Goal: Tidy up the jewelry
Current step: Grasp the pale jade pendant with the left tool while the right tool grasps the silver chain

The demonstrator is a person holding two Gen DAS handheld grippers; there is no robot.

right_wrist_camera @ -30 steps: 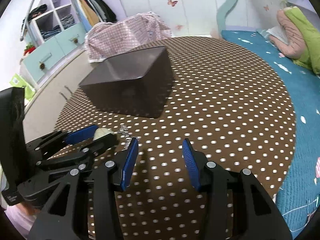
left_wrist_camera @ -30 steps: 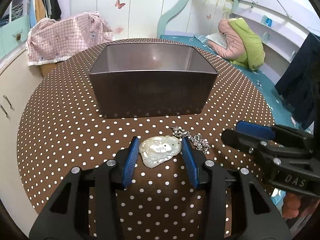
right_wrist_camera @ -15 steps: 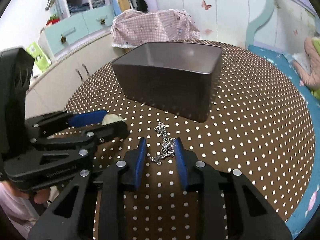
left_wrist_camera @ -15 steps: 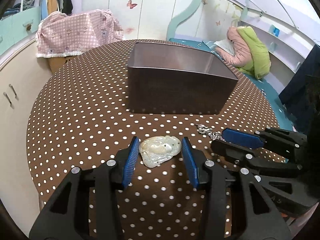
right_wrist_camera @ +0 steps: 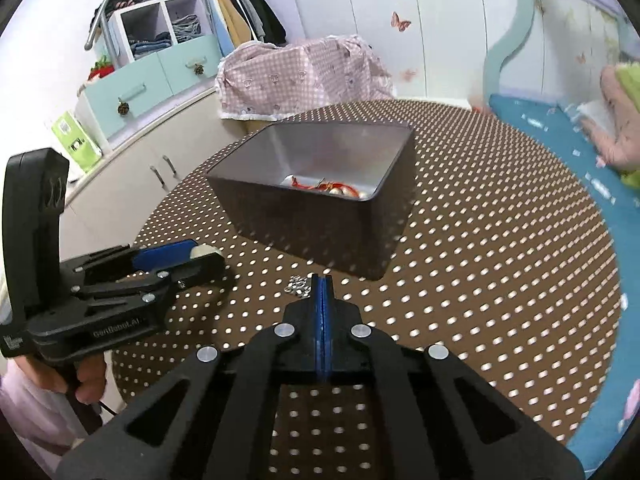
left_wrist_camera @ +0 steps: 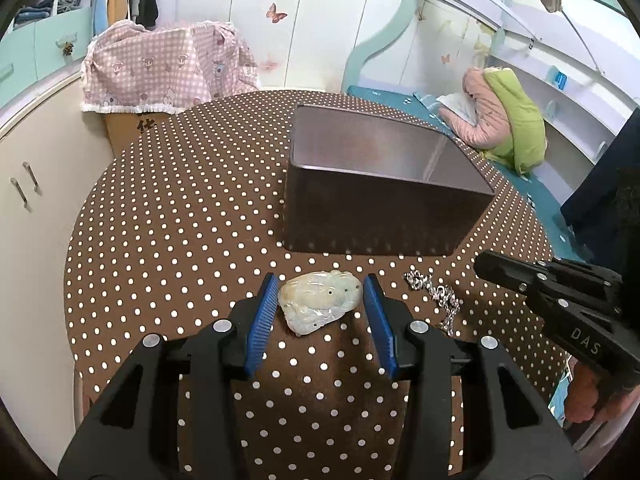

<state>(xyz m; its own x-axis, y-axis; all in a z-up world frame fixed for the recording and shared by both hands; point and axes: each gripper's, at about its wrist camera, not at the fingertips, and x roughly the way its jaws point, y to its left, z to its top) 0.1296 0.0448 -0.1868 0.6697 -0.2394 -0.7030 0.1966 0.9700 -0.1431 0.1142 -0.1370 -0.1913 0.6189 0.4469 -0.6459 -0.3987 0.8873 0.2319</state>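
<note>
My left gripper (left_wrist_camera: 321,280) is shut on a pale jade pendant (left_wrist_camera: 318,304), its blue pads pressing on both sides of the stone. To the right of it a silver chain (left_wrist_camera: 436,298) lies on the dotted tablecloth, just below the tip of my right gripper (left_wrist_camera: 480,262). In the right wrist view my right gripper (right_wrist_camera: 322,278) is shut, and a bit of the silver chain (right_wrist_camera: 298,285) sticks out left of its tips. The left gripper (right_wrist_camera: 210,255) with the pendant (right_wrist_camera: 203,251) is at left. Behind both stands a dark box (left_wrist_camera: 384,216), (right_wrist_camera: 320,232) with red cord and beads inside.
The round table (left_wrist_camera: 168,216) has a brown cloth with white dots and its edge curves close on the left. Beyond it are a pink checked cover (left_wrist_camera: 160,72), cream cabinets (left_wrist_camera: 36,184) at left and a teal bed (right_wrist_camera: 568,128) at right.
The right gripper's jaws have closed around the silver chain. The left gripper has carried the pendant to the left, away from the chain, so the box now sits further right in its view.
</note>
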